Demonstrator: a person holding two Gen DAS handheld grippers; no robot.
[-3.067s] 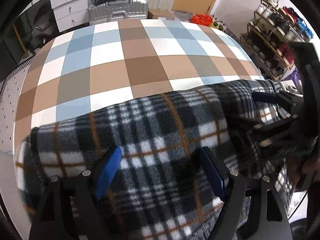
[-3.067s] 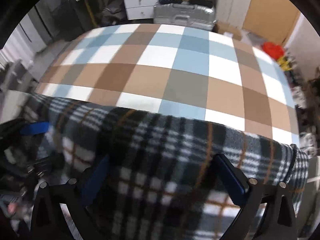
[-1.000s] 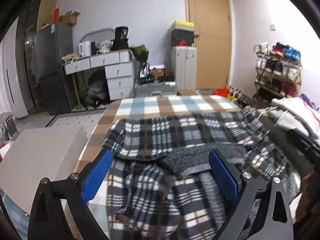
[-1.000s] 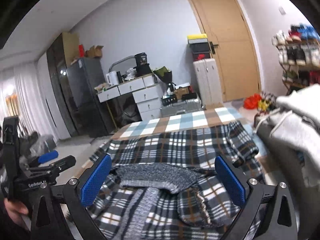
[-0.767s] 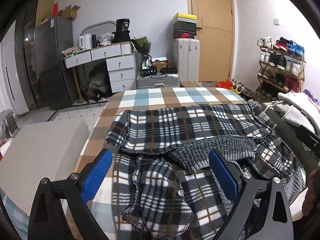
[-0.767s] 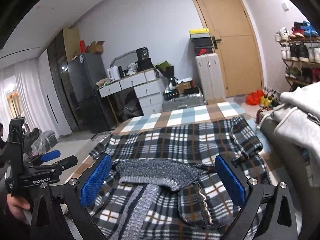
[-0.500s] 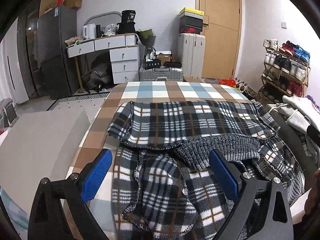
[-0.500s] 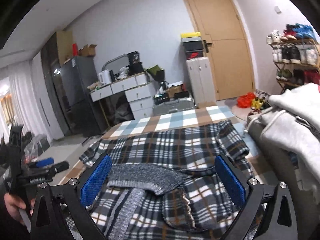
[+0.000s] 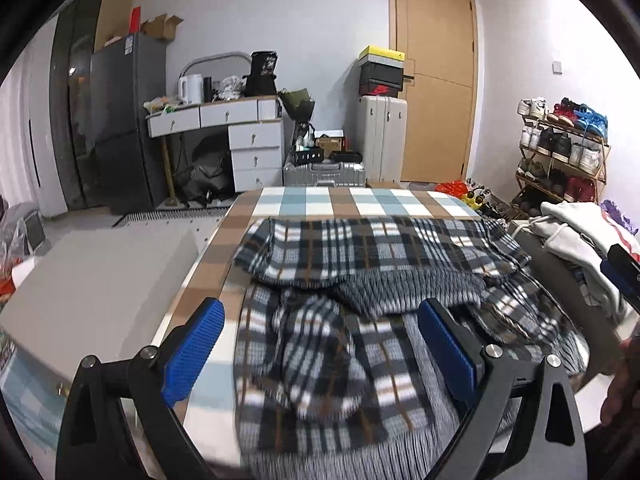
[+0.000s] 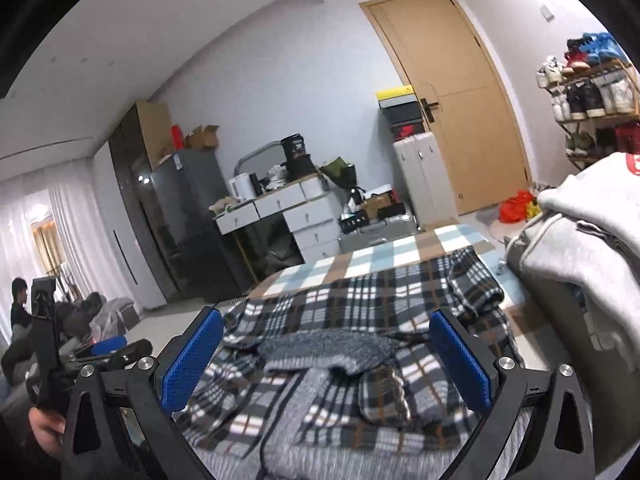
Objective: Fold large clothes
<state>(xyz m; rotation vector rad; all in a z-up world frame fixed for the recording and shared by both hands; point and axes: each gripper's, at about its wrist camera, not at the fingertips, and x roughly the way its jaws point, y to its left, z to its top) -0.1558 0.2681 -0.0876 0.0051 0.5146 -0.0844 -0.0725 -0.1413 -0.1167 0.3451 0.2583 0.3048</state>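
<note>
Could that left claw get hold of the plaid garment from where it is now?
Probably yes. The left claw is open and empty, and the plaid garment lies rumpled on the table right ahead of its fingers, with nothing between them.

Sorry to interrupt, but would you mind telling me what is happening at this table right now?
A person holding a gripper in each hand is folding a plaid fleece garment on the checked tablecloth. Both the left gripper and the right gripper are open, hold nothing and hover above the near end. The garment lies partly folded and rumpled, its grey knit lining showing. More clothes wait at the right.
</note>
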